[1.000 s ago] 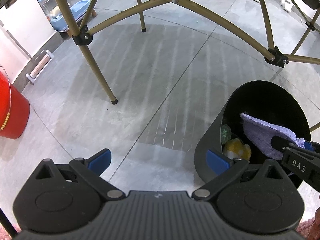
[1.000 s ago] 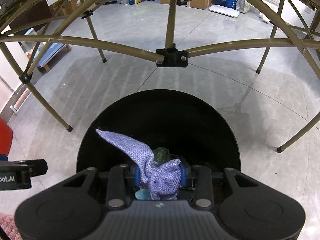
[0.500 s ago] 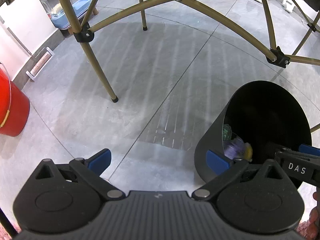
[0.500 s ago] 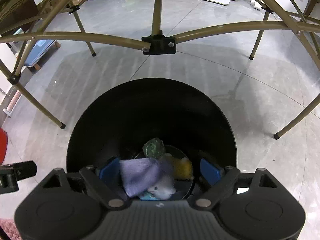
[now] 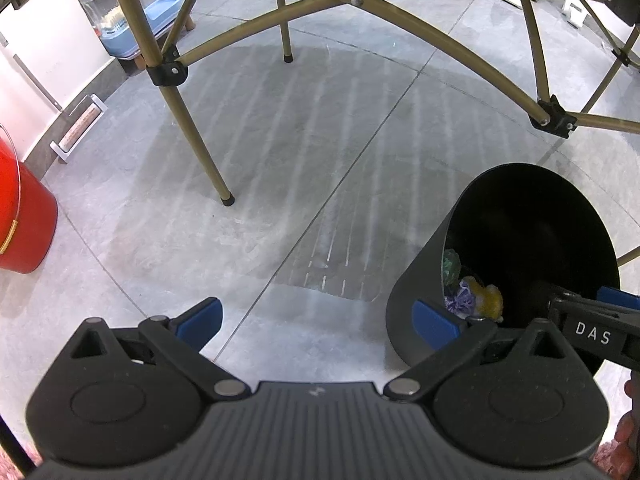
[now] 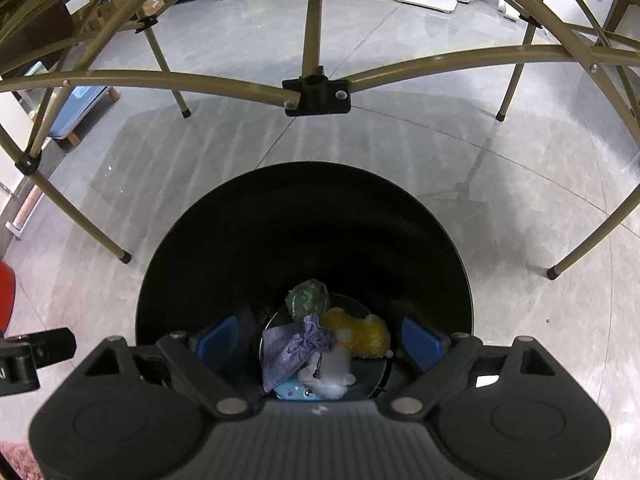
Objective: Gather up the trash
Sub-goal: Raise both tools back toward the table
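- Our right gripper (image 6: 320, 338), clamped on the purple cloth pouch (image 6: 294, 346) a second ago, now stands apart over the black trash bin (image 6: 304, 216).
- The pouch lies at the bin's bottom, at 9 o'clock of the yellow wad (image 6: 360, 334): this piece is collected.
- Our left gripper (image 5: 316, 320) hangs apart, empty, with the bin at its 3 o'clock.

The right gripper's (image 6: 320, 342) body is covering the near rim of the black bin (image 6: 304, 216) and cutting off a pale blue scrap (image 6: 294, 391) at the bottom (what it is cannot be told). The frame edge is cropping the red bucket (image 5: 20, 216), and the bin wall is hiding most of the trash in the left view.
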`<action>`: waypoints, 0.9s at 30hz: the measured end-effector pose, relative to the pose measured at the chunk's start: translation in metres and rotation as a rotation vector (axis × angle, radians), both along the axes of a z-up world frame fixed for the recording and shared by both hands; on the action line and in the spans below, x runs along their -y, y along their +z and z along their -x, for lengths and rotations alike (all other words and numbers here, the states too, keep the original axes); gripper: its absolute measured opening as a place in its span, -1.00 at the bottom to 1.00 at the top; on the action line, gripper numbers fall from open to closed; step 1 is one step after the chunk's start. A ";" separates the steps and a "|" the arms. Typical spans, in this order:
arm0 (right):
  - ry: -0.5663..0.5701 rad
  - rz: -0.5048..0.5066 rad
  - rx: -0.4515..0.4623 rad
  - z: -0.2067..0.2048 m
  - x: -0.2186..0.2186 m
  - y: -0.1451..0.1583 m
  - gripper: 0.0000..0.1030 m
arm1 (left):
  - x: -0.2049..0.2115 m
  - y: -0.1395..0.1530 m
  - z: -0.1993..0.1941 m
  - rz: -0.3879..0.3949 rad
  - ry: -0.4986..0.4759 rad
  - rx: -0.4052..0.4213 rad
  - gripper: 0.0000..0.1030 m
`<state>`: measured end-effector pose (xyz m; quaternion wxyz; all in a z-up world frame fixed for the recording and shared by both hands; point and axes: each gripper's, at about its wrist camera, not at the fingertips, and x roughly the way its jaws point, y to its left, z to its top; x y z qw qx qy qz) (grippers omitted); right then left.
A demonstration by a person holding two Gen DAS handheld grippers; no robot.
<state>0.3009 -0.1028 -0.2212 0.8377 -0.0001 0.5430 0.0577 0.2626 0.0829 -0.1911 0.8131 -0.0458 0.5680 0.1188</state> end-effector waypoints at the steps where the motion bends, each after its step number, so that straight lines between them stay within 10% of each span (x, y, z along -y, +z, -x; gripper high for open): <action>1: 0.001 0.000 0.003 0.000 0.000 0.001 0.73 | 0.000 0.000 0.000 0.002 0.000 0.004 1.00; 14: 0.042 0.026 0.134 0.003 -0.008 0.027 0.75 | -0.010 0.021 0.003 0.019 0.021 0.099 1.00; 27: 0.041 -0.010 0.442 0.022 0.007 0.091 0.75 | -0.011 0.079 0.014 -0.049 0.021 0.390 1.00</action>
